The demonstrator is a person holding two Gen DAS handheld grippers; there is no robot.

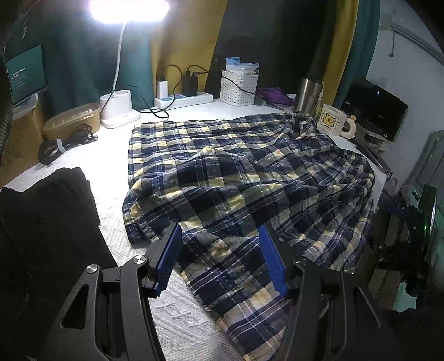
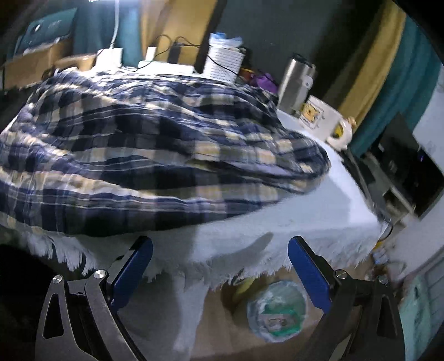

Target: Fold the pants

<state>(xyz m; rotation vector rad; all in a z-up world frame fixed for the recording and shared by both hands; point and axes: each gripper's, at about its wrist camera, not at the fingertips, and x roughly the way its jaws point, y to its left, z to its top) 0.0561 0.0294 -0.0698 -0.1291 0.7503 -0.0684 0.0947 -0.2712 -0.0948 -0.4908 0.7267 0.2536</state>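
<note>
1. Hard to read: the right wrist view is motion-blurred, so plaid edges and desk clutter smear. The room is dark outside the desk lamp (image 1: 130, 9) glare. The near end of the plaid pants (image 1: 244, 177) runs out of frame at the bottom of the left wrist view. Waist versus leg ends: cannot tell.
2. Pants location: spread rumpled over the white tablecloth (image 1: 111, 155), covering most of the table and draping off its right edge. One flap lies folded over the middle.
3. Left gripper (image 1: 220, 259): jaws apart, nothing pinched. Plaid fabric lies under and between the blue pads (image 1: 273, 261), with no pad pressing on it.
4. Right gripper (image 2: 220, 270): jaws wide, empty, off the table's near edge, above the tablecloth fringe. Pants are well clear of it.
5. Left view only: black garment (image 1: 47, 205) at the table's left, coiled black cable (image 1: 63, 143), tan lidded box (image 1: 73, 119), monitor (image 1: 25, 73).
6. Right view only: under-table area with a round green-and-white container (image 2: 274, 312) on a brown surface, and the fringed cloth edge.
7. Both views: bear mug (image 1: 334, 120) at the far right corner with pants fabric bunched against it, steel tumbler (image 1: 308, 95) behind it, white slotted basket (image 1: 238, 87), power strip (image 1: 183, 100) with chargers along the back.
8. Obstructions: mug and tumbler crowd the pants' far right corner; the black garment takes the left side.
</note>
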